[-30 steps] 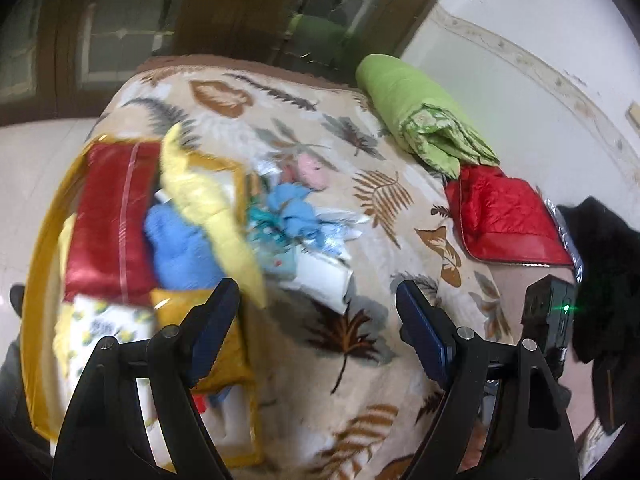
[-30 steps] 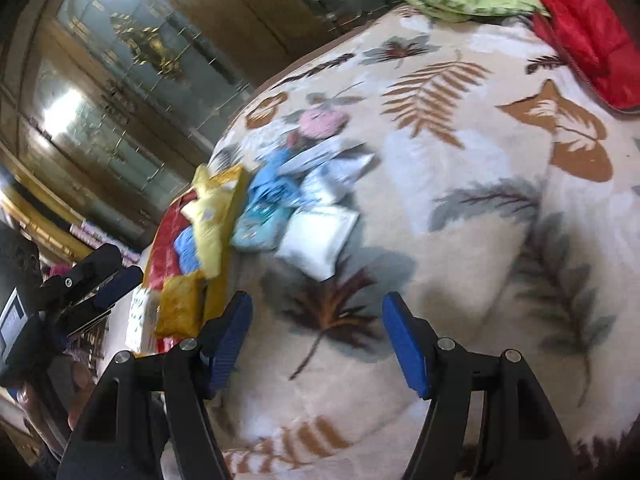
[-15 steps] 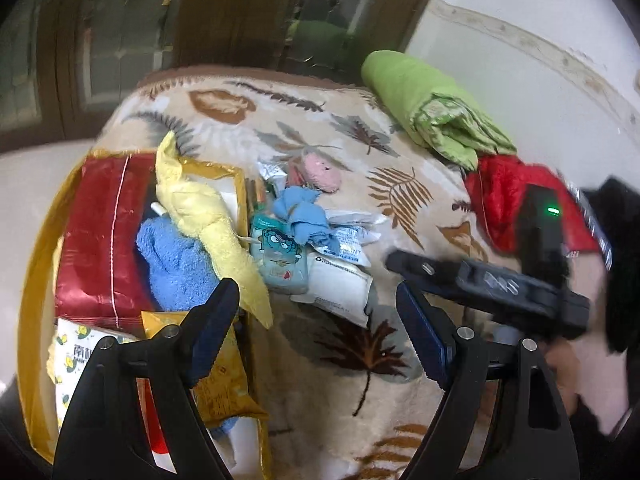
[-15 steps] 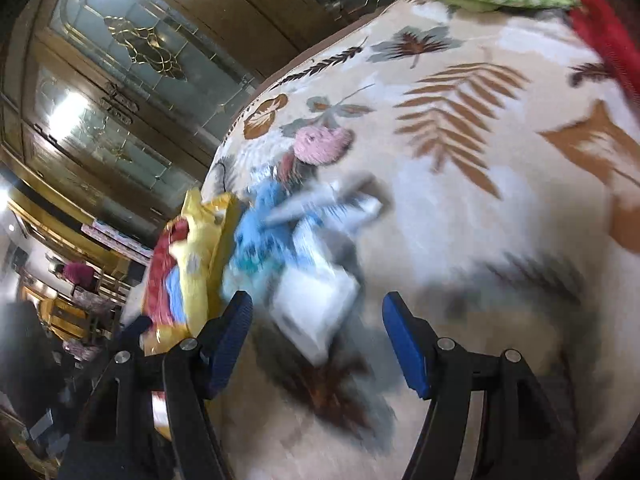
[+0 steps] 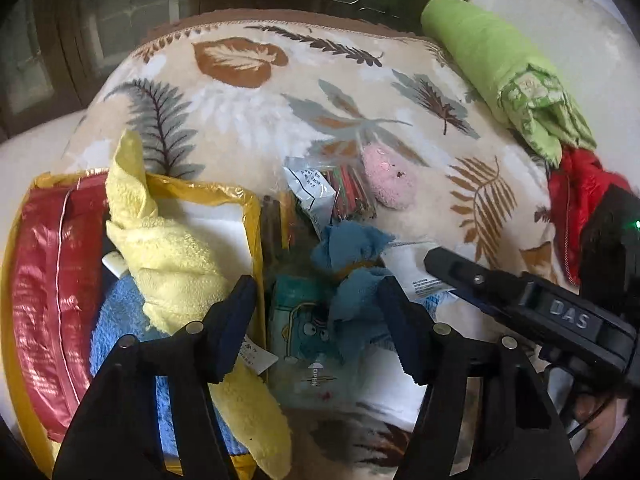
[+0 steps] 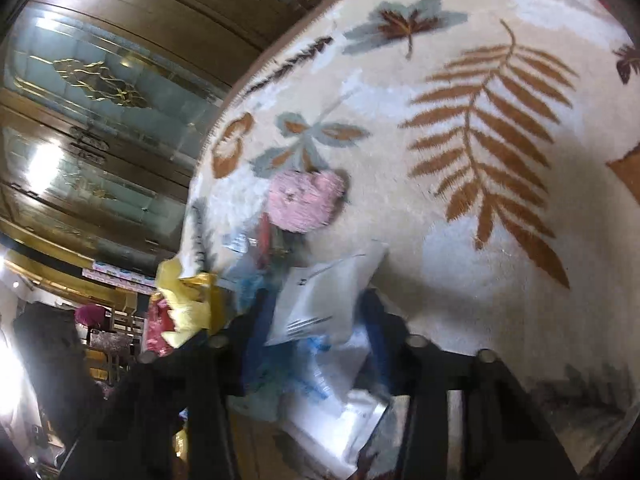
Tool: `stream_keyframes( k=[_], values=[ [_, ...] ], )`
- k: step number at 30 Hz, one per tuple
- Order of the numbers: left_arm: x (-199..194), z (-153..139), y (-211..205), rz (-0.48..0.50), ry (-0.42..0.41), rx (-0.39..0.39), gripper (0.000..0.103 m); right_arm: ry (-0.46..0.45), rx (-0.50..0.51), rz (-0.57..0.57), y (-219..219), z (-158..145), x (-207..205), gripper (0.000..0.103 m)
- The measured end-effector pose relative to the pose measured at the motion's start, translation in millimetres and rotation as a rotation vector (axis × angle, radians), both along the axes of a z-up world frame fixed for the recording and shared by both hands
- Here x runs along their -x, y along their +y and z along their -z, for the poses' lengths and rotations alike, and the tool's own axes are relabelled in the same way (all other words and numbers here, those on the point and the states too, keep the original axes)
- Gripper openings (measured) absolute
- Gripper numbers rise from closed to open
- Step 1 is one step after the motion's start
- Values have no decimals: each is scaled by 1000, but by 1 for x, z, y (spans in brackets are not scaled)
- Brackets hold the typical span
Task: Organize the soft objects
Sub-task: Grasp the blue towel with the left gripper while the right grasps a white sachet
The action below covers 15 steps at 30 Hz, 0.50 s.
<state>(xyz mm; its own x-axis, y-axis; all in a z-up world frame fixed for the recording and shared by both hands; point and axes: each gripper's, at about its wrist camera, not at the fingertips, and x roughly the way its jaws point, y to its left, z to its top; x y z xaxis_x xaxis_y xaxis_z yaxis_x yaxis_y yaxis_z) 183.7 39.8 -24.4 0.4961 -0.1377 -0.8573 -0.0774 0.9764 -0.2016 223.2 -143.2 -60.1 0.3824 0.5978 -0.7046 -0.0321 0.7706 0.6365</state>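
Both jaw sets had just been closing: left hand-held gripper (image 5: pixel 316 312) half-spread around the blue cloth (image 5: pixel 352 268) beside the yellow box (image 5: pixel 248 216), right hand-held gripper (image 6: pixel 316 340) apparently pinching a white packet (image 6: pixel 320 300), probably for sorting.

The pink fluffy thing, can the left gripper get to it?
Probably yes. The pink fluffy thing lies bare on the blanket, beyond the blue cloth between the left gripper's jaws; nothing covers it.
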Motion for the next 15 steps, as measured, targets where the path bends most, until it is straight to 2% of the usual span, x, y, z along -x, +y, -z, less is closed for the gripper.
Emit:
stream_keyframes(
  k=[1,5,7,9,13,15],
  values=[
    [3,1,0,-2,-8,-21,49,2,0,-1,1,2,1,20],
    [11,3,19,-25,-25,-8,17,-13,-41,-4,-1,1,14,12],
    [12,3,29,-41,-22,44,12,-48,-37,-12,1,-7,27,10],
    [14,3,38,-48,-24,105,12,-72,-28,-9,3,-14,38,10],
    [26,-3,48,-72,-76,215,12,-113,-30,-3,0,-28,64,10],
    [38,-13,49,-49,-104,285,12,-129,-16,4,-3,-36,78,10]
  ],
)
